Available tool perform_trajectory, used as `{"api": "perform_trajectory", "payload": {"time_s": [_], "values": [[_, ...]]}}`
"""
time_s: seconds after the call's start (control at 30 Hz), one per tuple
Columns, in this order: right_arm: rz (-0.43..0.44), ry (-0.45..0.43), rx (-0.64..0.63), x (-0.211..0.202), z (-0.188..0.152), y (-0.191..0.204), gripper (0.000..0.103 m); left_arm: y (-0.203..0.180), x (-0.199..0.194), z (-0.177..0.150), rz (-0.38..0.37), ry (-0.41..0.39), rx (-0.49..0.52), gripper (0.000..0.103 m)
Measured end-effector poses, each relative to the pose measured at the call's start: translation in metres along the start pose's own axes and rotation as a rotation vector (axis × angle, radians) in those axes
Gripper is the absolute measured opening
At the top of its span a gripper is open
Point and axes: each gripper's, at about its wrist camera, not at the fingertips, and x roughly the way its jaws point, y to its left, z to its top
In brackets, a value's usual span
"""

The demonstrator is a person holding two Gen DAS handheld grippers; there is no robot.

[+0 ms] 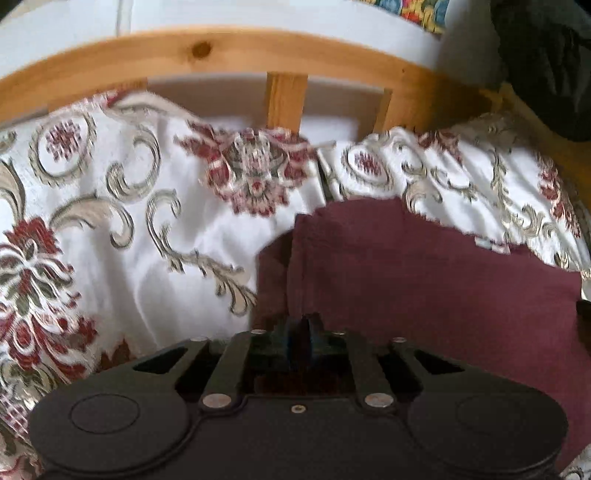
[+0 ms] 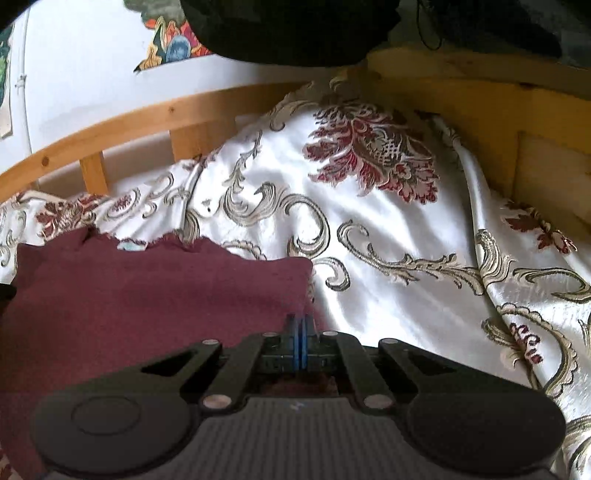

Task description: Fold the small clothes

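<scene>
A small maroon garment (image 1: 424, 280) lies on a white bedspread with red and gold flowers (image 1: 122, 206). My left gripper (image 1: 300, 328) is shut on the garment's left edge, where the cloth rises in a fold. In the right wrist view the same maroon garment (image 2: 147, 295) fills the lower left, and my right gripper (image 2: 300, 328) is shut on its right edge, its blue pads pressed together. A pale label (image 2: 131, 245) shows at the garment's far edge. The cloth under both grippers is hidden.
A wooden bed rail with slats (image 1: 288, 96) runs along the far side, with a white wall behind. A wooden headboard (image 2: 480, 103) stands at the right. A dark bundle (image 2: 288, 33) rests on top of it. The bedspread (image 2: 388, 240) is rumpled.
</scene>
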Motion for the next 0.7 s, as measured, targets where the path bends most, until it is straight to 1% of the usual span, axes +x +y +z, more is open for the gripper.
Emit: {"api": "perform_trajectory", "payload": {"time_s": [0.03, 0.1, 0.13, 0.17, 0.2, 0.27, 0.33, 0.37, 0.4, 0.43, 0.47, 0.5, 0.6, 0.7], "values": [[0.004, 0.002, -0.006, 0.001, -0.001, 0.001, 0.002, 0.0, -0.001, -0.001, -0.004, -0.002, -0.011, 0.022], [0.008, -0.004, -0.005, 0.0, -0.004, 0.0, 0.003, 0.002, -0.007, -0.005, -0.037, -0.018, -0.034, 0.044], [0.012, -0.003, -0.004, 0.0, -0.004, 0.0, 0.004, 0.001, -0.011, -0.006, -0.044, -0.028, -0.044, 0.05], [0.014, -0.003, -0.002, -0.001, -0.004, -0.001, 0.005, 0.001, -0.016, -0.008, -0.052, -0.039, -0.056, 0.062], [0.018, -0.006, 0.001, -0.004, -0.004, -0.001, 0.011, 0.002, -0.021, -0.01, -0.062, -0.051, -0.07, 0.068], [0.024, -0.011, 0.001, -0.007, -0.002, -0.001, 0.025, 0.003, -0.035, -0.017, -0.09, -0.087, -0.092, 0.071], [0.039, -0.019, -0.007, -0.013, -0.002, 0.002, 0.048, 0.004, -0.049, -0.027, -0.118, -0.11, -0.105, 0.072], [0.043, -0.023, -0.011, -0.016, -0.002, 0.004, 0.055, 0.004, -0.055, -0.034, -0.13, -0.116, -0.105, 0.072], [0.042, -0.027, -0.017, -0.02, -0.004, 0.006, 0.073, 0.003, -0.06, -0.042, -0.134, -0.112, -0.094, 0.072], [0.02, -0.03, -0.02, -0.026, -0.006, 0.01, 0.089, 0.001, -0.063, -0.049, -0.134, -0.102, -0.079, 0.072], [-0.004, -0.035, -0.017, -0.032, -0.009, 0.012, 0.094, -0.002, -0.065, -0.057, -0.132, -0.09, -0.065, 0.072], [-0.021, -0.036, -0.009, -0.039, -0.013, 0.014, 0.097, -0.004, -0.067, -0.064, -0.127, -0.076, -0.053, 0.072], [-0.044, -0.001, 0.028, -0.057, -0.026, 0.018, 0.098, -0.009, -0.07, -0.081, -0.095, -0.037, -0.036, 0.072], [-0.072, 0.02, 0.034, -0.069, -0.037, 0.024, 0.098, -0.007, -0.074, -0.088, -0.107, -0.035, -0.065, 0.07]]}}
